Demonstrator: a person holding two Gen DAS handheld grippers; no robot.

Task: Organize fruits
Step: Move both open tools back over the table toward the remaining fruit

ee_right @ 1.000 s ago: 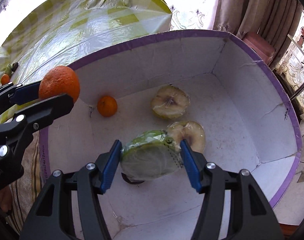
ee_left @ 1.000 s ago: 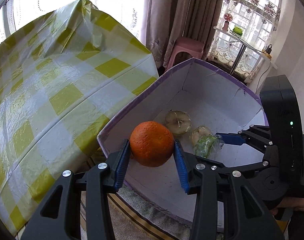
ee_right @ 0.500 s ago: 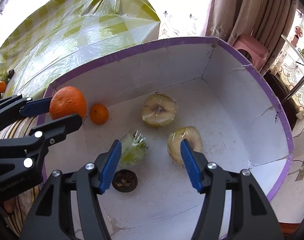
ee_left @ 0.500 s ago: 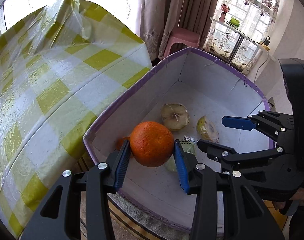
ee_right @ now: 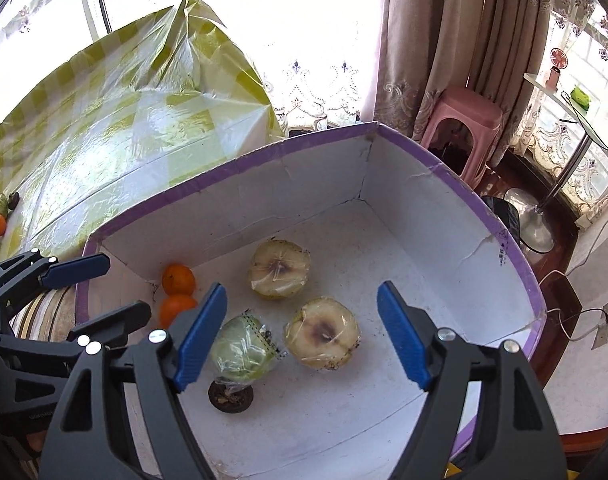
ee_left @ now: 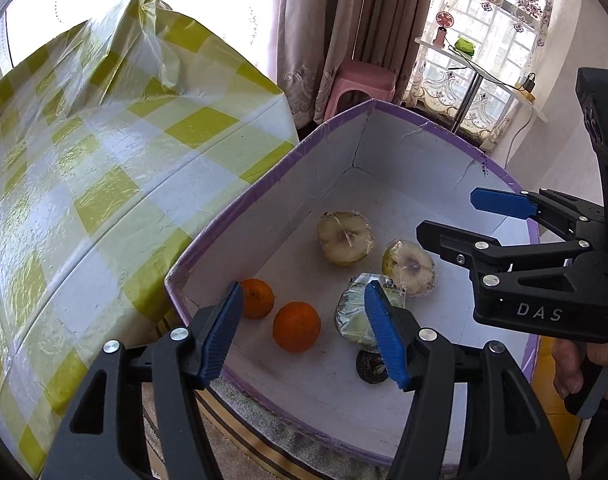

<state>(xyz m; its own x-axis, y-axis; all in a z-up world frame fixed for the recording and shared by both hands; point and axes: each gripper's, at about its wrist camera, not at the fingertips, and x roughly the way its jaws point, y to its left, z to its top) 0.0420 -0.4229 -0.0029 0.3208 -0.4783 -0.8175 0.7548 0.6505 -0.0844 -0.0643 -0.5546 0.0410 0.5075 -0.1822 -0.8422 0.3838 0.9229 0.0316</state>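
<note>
While both tongs, left (ee_left: pixel 304 330) and right (ee_right: pixel 302 334), have just been opening and stand spread and empty over the box (ee_right: pixel 515 248), its fruit lies loose: two film-wrapped, likely soft halves (ee_right: pixel 280 274) mid-floor; the firm, rollable orange (ee_left: pixel 296 331) near the left wall, best pinched across its middle.

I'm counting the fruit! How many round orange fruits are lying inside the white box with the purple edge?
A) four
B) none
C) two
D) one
C: two oranges, one by the corner and one beside it, lie on the floor of the box, and neither gripper holds one.
</note>
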